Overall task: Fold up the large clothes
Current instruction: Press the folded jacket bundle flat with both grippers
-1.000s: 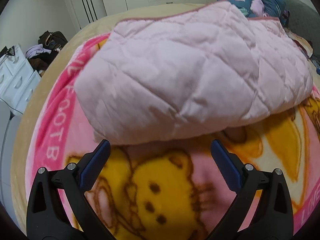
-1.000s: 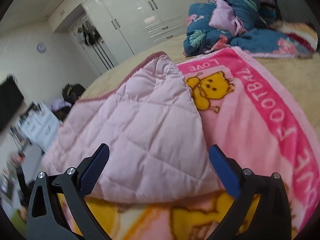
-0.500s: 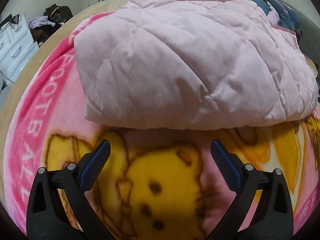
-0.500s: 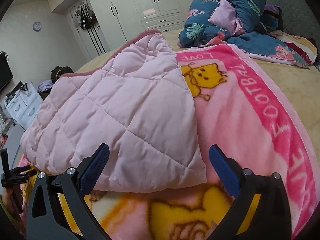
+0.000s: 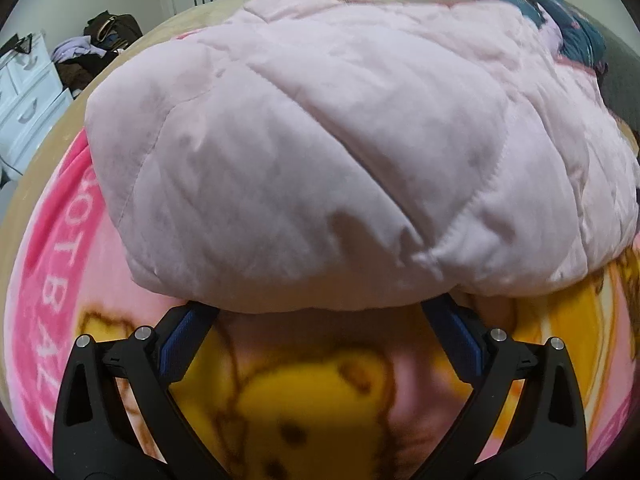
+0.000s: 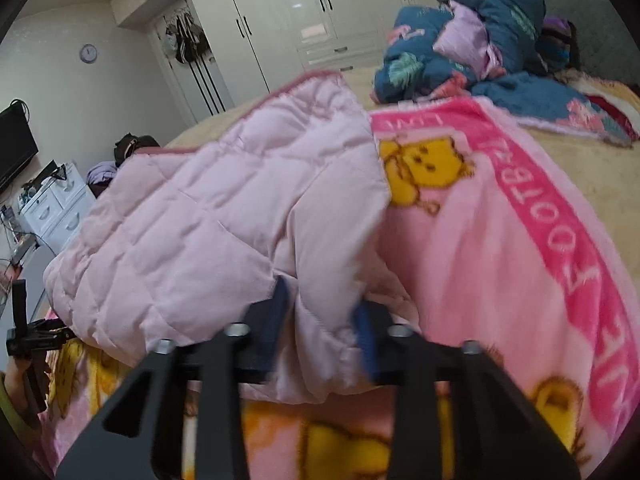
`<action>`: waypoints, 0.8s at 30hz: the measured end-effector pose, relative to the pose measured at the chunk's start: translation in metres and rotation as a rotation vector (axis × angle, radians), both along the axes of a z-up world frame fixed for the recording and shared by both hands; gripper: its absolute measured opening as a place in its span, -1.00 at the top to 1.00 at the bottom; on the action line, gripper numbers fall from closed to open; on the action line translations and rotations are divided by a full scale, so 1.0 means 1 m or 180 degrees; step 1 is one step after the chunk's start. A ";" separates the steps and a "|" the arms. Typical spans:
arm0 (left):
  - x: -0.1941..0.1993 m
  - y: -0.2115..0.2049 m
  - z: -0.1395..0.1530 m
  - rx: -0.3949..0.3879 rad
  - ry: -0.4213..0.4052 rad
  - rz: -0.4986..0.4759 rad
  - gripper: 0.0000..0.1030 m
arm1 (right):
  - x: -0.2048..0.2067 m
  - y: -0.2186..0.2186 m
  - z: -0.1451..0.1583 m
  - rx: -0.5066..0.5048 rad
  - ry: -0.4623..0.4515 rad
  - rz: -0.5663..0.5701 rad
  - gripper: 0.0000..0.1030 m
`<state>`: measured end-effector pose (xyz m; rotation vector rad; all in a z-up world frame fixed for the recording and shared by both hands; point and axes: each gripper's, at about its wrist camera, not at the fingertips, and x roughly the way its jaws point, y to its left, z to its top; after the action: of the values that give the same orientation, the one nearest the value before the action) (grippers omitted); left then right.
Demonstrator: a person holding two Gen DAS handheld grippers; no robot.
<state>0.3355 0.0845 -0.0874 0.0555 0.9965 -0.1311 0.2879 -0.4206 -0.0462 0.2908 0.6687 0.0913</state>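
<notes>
Underneath – cartoon fleece blanket (image 6: 500,248) over bed (image 6: 592,168) – white wardrobes (image 6: 320,12) behind.

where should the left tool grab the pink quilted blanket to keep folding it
Grip the pink quilted blanket at its near folded edge, coming in low from the front. That edge bulges over the cartoon blanket, and the open left tool already straddles it there.

I'm in a home bedroom: a bed (image 6: 592,184) under me, white wardrobes (image 6: 304,12) at twelve o'clock, a wall clock (image 6: 88,53) and white drawers (image 6: 56,208) at ten.
</notes>
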 end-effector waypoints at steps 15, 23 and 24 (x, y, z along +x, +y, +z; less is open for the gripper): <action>0.058 -0.005 0.042 0.0117 -0.0128 -0.0004 -0.83 | 0.075 -0.009 -0.015 -0.0239 0.0425 -0.0447 0.52; 0.024 0.002 0.038 -0.0005 -0.0117 -0.0064 -0.83 | 0.032 -0.004 0.020 -0.0314 0.0073 -0.0503 -0.33; 0.017 0.001 0.032 0.0012 -0.0068 -0.0063 -0.83 | 0.029 -0.001 0.025 -0.0331 0.0038 -0.0450 -0.33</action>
<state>0.3523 0.0856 -0.0552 0.0701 0.9751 -0.1466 0.3168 -0.4215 -0.0217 0.2379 0.6605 -0.0801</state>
